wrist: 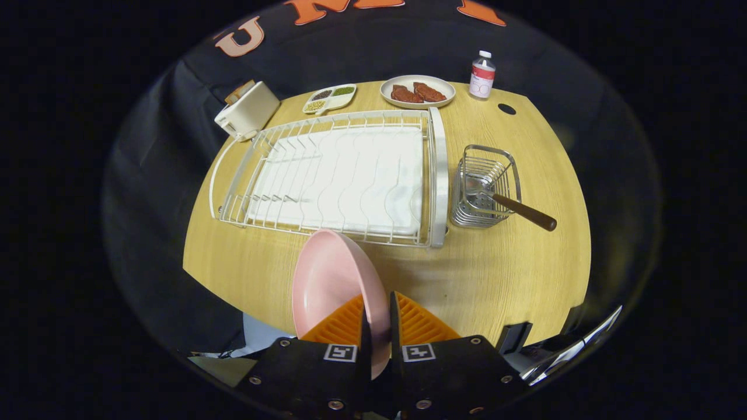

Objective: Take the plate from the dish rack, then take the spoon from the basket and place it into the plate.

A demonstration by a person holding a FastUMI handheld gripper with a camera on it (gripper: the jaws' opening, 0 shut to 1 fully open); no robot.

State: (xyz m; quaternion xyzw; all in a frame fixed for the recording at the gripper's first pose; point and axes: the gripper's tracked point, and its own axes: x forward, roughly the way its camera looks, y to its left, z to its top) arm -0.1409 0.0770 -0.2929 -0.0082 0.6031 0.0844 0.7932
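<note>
My gripper (377,309) is shut on the rim of a pink plate (332,280), which stands on edge between the fingers, lifted above the near part of the wooden table (513,280). Beyond the plate lies the white wire dish rack (332,175) with nothing in its slots. To the right of the rack stands a metal wire basket (484,186). A spoon (522,211) with a dark brown handle leans out of the basket toward the right, its bowl down inside.
Behind the rack, at the far side of the table, are a white toaster (248,111), a divided dish of beans (328,98), a plate with two pieces of meat (417,92) and a small bottle (482,74). A round hole (506,109) is in the tabletop near the bottle.
</note>
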